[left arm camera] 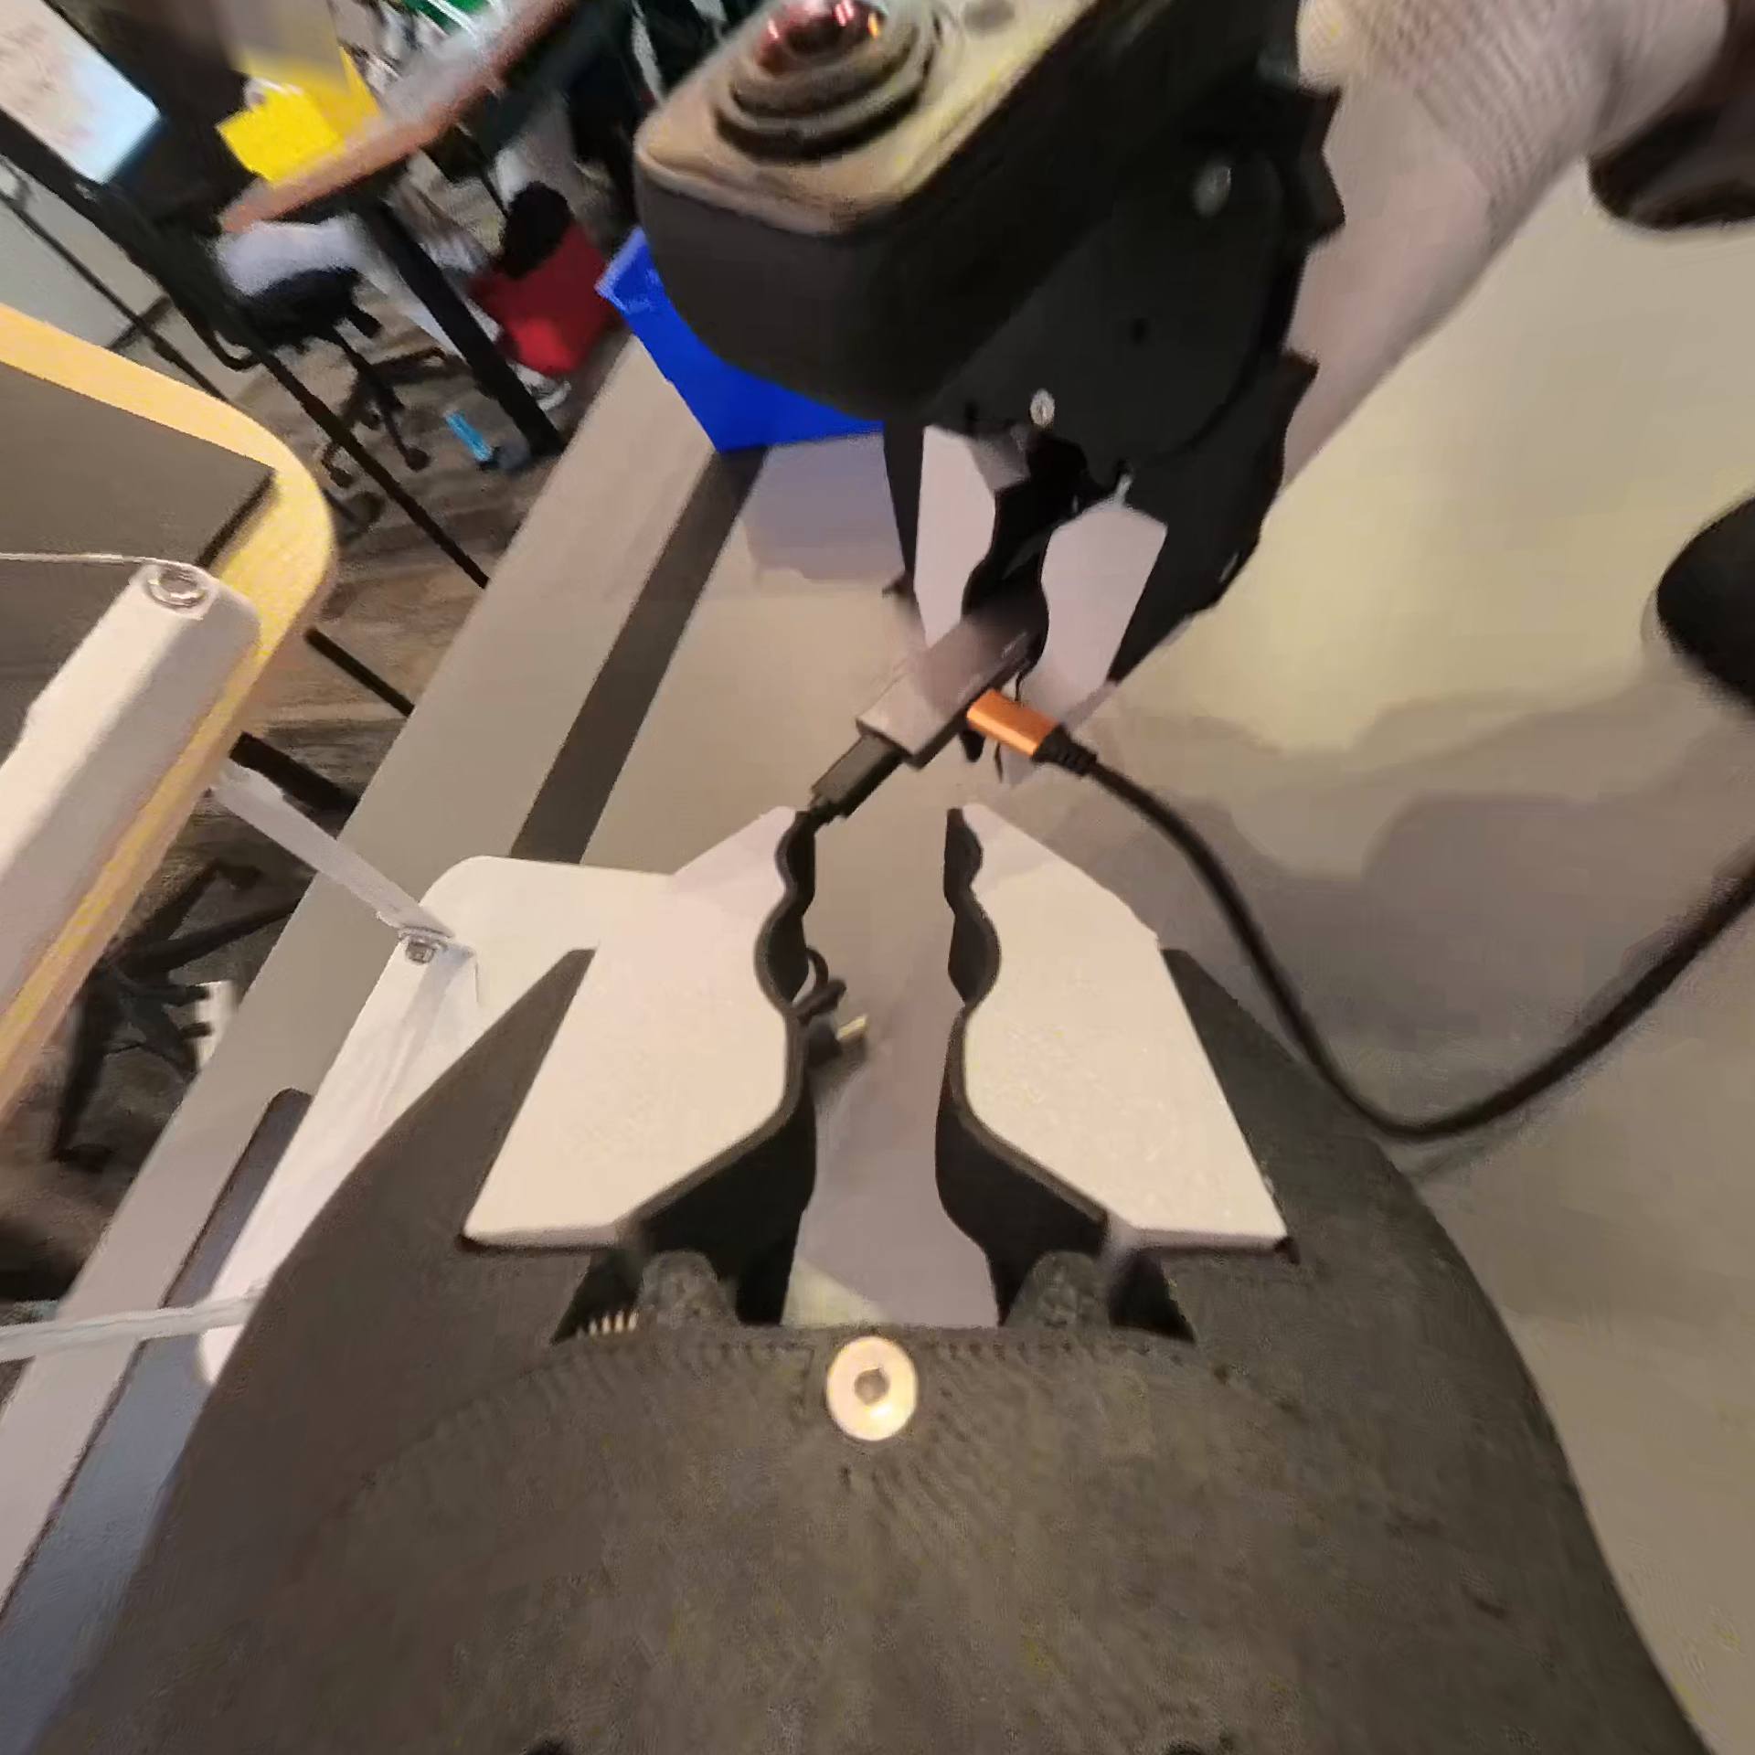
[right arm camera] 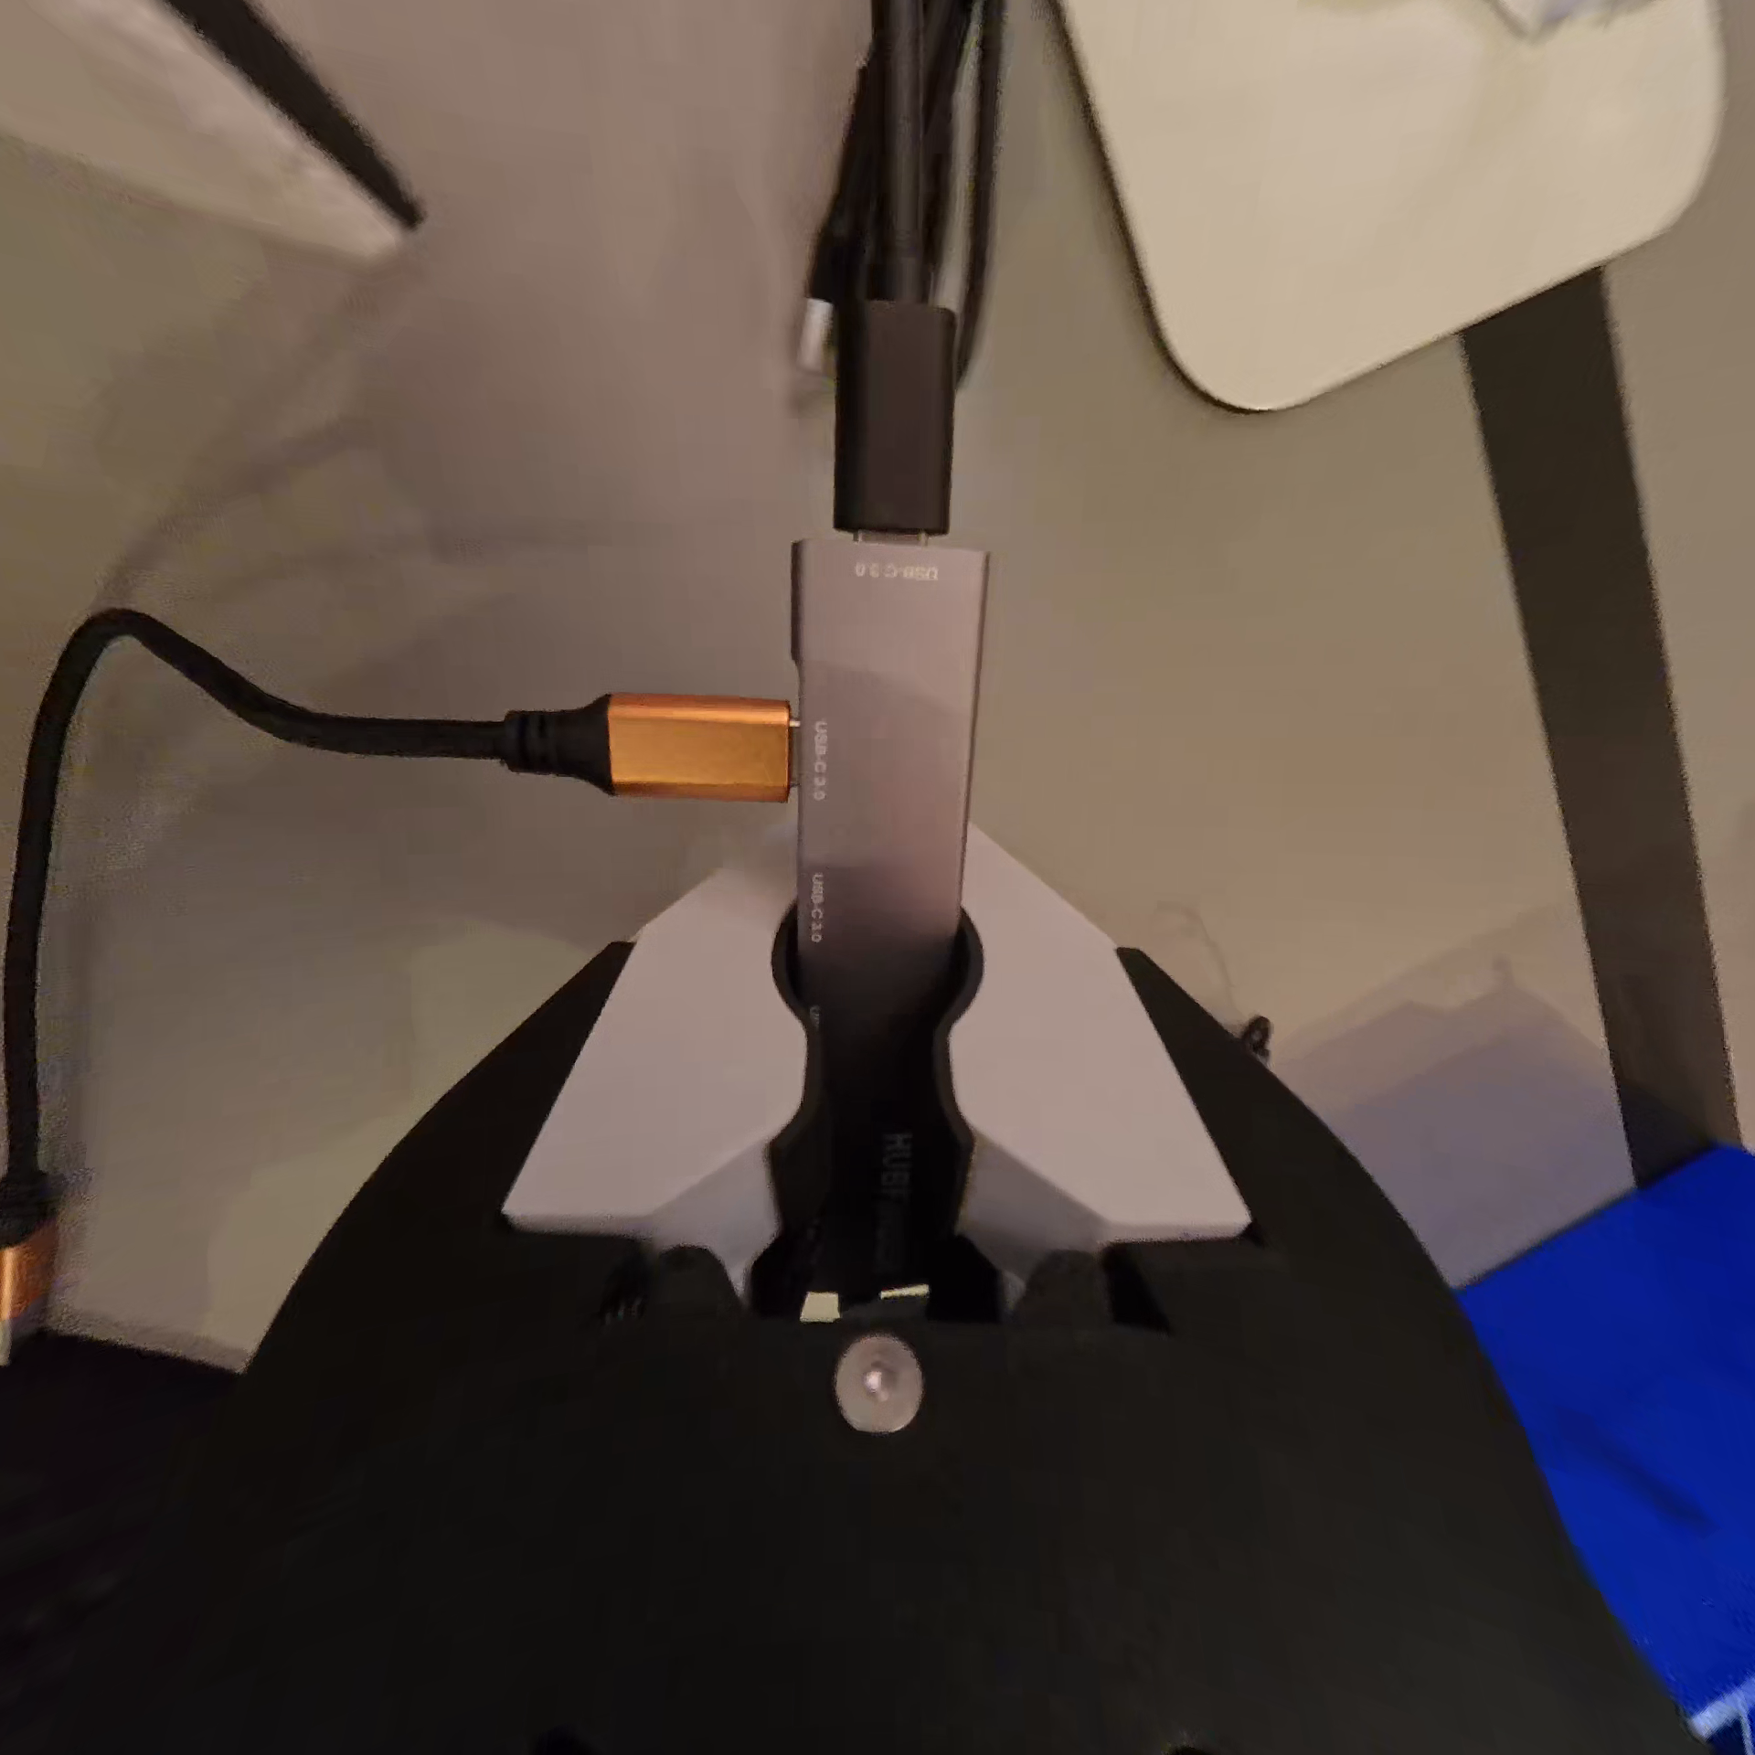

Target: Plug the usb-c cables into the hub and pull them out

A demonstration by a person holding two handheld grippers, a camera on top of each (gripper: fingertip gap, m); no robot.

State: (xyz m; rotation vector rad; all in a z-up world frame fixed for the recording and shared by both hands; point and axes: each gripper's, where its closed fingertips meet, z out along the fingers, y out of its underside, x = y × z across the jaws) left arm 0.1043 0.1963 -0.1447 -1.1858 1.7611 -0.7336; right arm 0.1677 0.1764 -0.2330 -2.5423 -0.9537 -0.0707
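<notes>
The right gripper (right arm camera: pixel 878 912) is clamping the slim grey metal hub (right arm camera: pixel 888 741) above the pale table (right arm camera: pixel 1282 760). An orange-shelled black braided cable (right arm camera: pixel 698 748) is sitting in its side port, a black-plugged cable (right arm camera: pixel 893 418) in its end port. The left gripper (left arm camera: pixel 874 855) is hovering close by, jaws parted, gripping nothing.

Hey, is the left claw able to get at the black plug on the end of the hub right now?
Probably yes. The left claw is open, aimed at the black plug, with nothing between them. The right claw holds the hub by its other end.
</notes>
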